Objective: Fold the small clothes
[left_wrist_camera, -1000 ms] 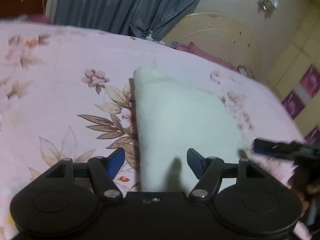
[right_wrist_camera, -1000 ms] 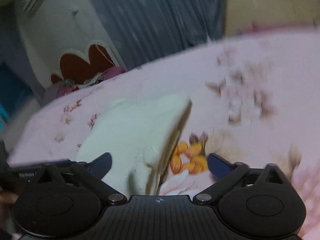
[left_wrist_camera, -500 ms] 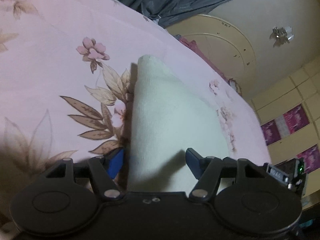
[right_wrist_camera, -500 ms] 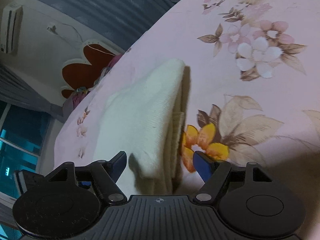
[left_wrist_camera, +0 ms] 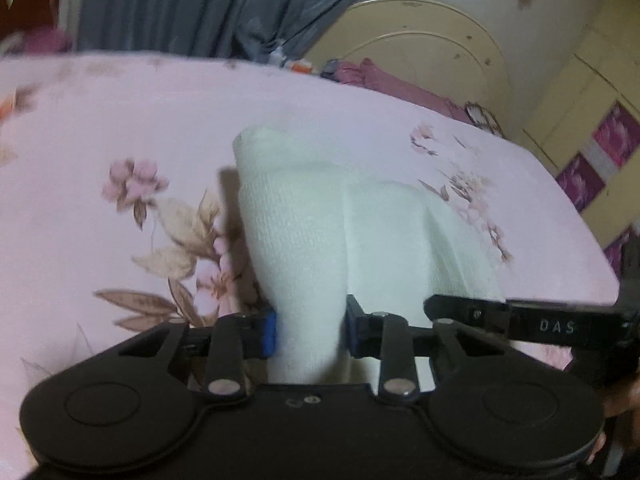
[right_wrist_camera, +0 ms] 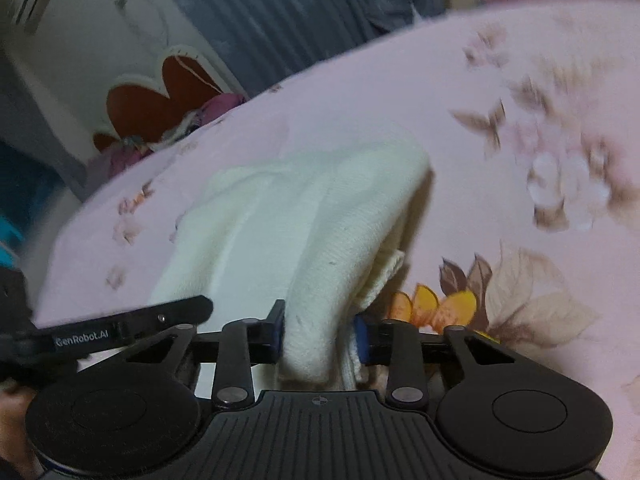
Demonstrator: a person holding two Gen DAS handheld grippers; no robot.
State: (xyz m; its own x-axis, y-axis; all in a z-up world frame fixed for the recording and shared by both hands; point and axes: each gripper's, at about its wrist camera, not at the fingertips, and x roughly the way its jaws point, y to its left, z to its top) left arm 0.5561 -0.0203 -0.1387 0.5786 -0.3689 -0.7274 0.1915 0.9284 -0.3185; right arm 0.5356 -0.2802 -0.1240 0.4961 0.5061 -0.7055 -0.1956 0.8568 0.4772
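A folded white knit cloth (left_wrist_camera: 320, 232) lies on the pink floral bedsheet (left_wrist_camera: 120, 128). My left gripper (left_wrist_camera: 310, 332) is shut on the cloth's near left edge, which is bunched between the blue pads and lifted. My right gripper (right_wrist_camera: 320, 336) is shut on the near right edge of the same cloth (right_wrist_camera: 312, 216), also raised into a ridge. The right gripper's finger (left_wrist_camera: 520, 320) shows at the right of the left wrist view. The left gripper's finger (right_wrist_camera: 120, 328) shows at the left of the right wrist view.
The bedsheet (right_wrist_camera: 520, 140) reaches its far edge near a grey curtain (left_wrist_camera: 200, 4) and a cream headboard (left_wrist_camera: 420, 48). Pink bedding (left_wrist_camera: 384, 84) is heaped beyond the bed. A red flower-shaped cushion (right_wrist_camera: 160, 100) stands behind the bed in the right wrist view.
Both grippers were open around the cloth's near edges. They have now closed on it and raised the edges off the sheet.
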